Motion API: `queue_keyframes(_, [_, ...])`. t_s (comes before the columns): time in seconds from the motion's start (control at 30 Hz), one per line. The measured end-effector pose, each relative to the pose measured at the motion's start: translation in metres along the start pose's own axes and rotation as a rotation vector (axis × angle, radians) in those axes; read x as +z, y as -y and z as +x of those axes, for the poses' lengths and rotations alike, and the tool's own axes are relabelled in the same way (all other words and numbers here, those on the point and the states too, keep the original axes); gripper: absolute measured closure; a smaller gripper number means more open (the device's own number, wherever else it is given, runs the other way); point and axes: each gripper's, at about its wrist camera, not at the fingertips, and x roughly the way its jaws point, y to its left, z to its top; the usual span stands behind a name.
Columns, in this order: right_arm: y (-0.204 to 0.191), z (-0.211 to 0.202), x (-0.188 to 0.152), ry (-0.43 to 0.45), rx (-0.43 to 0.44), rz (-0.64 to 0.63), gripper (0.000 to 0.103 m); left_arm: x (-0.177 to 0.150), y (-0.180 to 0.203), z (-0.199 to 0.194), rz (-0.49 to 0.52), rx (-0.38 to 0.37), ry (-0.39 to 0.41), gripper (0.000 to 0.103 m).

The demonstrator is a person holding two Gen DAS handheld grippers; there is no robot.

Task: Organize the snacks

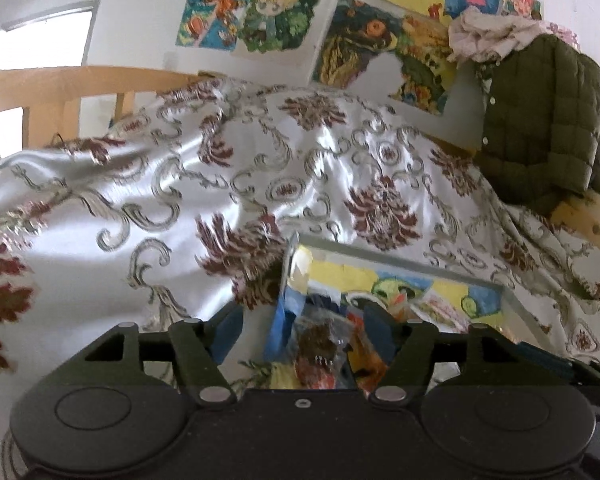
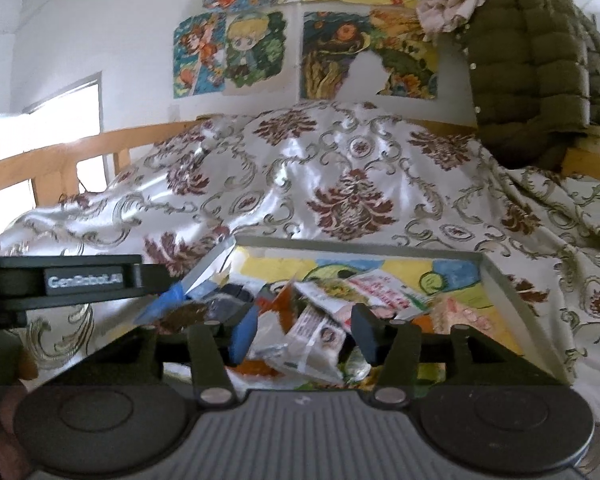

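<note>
— Where are your snacks?
— Piled in the shallow grey-rimmed tray with the cartoon-printed floor (image 2: 512, 304), on the white floral satin cloth (image 2: 300, 168).
— And your grippers?
— Your left gripper (image 1: 300, 332) stands spread around a clear packet of brown snacks (image 1: 316, 340), not pinching it. Your right gripper (image 2: 304, 334) gapes over a white printed sachet (image 2: 320, 340)

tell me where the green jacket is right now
The green jacket hangs over the wooden rail at the upper right of both views, behind the patterned cloth and just right of the wall drawings.
</note>
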Motion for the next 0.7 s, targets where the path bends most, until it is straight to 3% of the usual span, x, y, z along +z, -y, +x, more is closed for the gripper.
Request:
queue_keyframes(0.13, [0.008, -0.010, 0.006, 0.022, -0.015, 0.031, 0.038, 0.006, 0.003, -0.010, 0.013, 0.013, 0.043, 0.026])
queue_keyframes(0.37, [0.019, -0.029, 0.017, 0.069, -0.034, 0.067, 0.026, 0.012, 0.009, -0.032, 0.022, 0.039, 0.116, 0.005])
queue_keyframes(0.7, [0.034, -0.062, 0.023, 0.149, -0.068, 0.116, 0.007, 0.013, 0.010, -0.063, 0.003, 0.057, 0.191, 0.001])
